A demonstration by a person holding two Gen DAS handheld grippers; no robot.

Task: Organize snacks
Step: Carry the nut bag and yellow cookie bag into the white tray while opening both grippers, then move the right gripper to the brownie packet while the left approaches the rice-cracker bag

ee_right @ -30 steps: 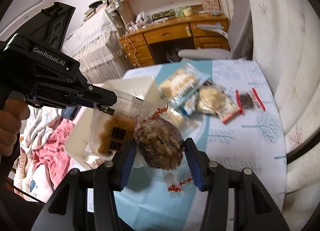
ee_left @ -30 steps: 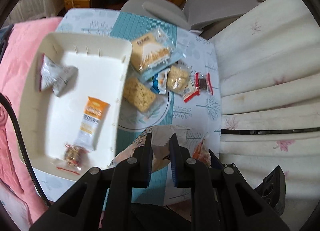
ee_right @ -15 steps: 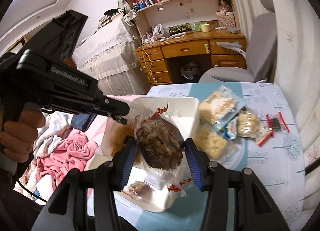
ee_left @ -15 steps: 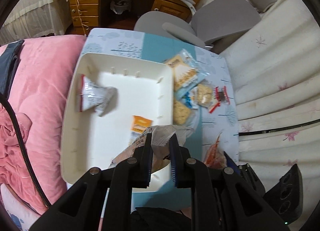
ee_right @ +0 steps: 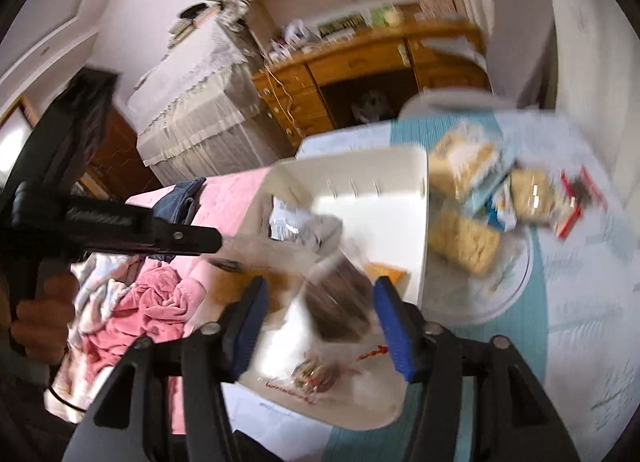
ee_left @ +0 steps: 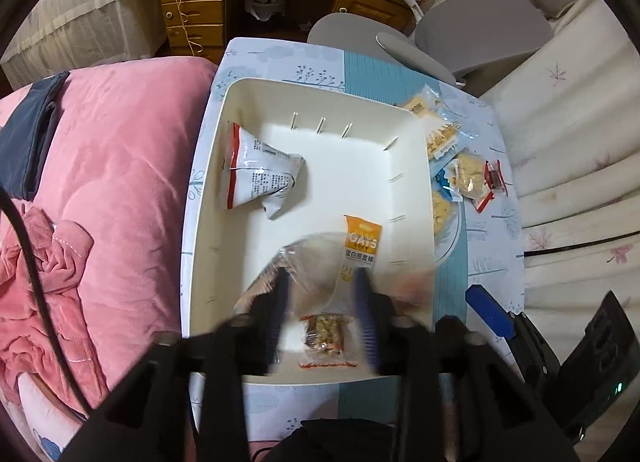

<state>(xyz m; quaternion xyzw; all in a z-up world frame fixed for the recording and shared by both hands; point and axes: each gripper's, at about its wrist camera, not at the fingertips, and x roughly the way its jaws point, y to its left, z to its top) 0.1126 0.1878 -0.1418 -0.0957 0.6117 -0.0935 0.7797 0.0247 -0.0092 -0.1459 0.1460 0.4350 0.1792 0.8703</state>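
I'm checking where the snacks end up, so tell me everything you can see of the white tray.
The white tray is a shallow, rounded-corner rectangular bin, seemingly plastic, with small slots along its inner walls. It sits flat on the patterned tablecloth, its left edge beside a pink blanket. Inside lie a silver packet, an orange oat bar and a small nut candy. Both grippers hover over its near end.

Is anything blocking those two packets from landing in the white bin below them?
Nothing visible does. Both grippers, left and right, have just been opening over the white bin. The clear packet and brown packet sit loose between the jaws, with only other snacks lying below.
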